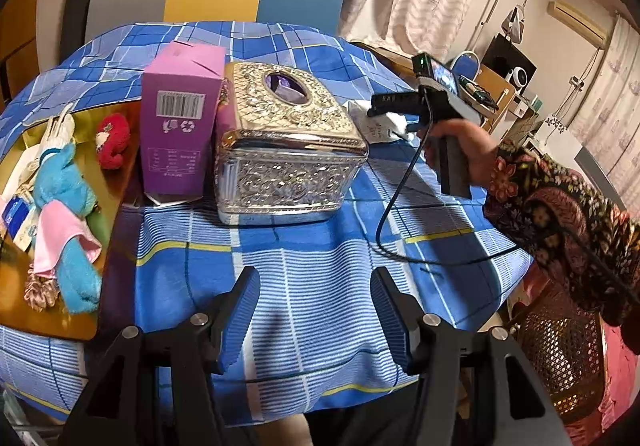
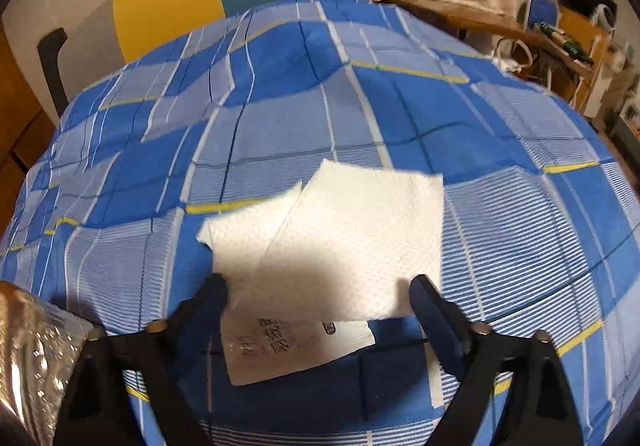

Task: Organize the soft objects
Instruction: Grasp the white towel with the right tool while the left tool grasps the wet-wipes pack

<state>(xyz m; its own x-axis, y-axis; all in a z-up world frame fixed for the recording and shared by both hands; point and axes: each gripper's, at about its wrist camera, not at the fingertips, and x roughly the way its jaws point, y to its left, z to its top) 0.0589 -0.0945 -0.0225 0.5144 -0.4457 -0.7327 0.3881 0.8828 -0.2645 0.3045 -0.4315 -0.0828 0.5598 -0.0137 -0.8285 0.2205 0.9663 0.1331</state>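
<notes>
Both grippers over blue plaid worktop [image 2: 500,230].
Left gripper [image 1: 316,310] jaws wide, empty; right gripper [image 2: 320,298] jaws wide, straddling white tissue [image 2: 340,238], not gripping.

Barcode and recycling sign on purple box [image 1: 176,134], print unreadable

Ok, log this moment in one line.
left gripper: open, empty | right gripper: open over white napkins | silver tissue box: untouched

Warm indoor light, sharp centres, heavy fisheye bending, dark vignetted corners.
</notes>
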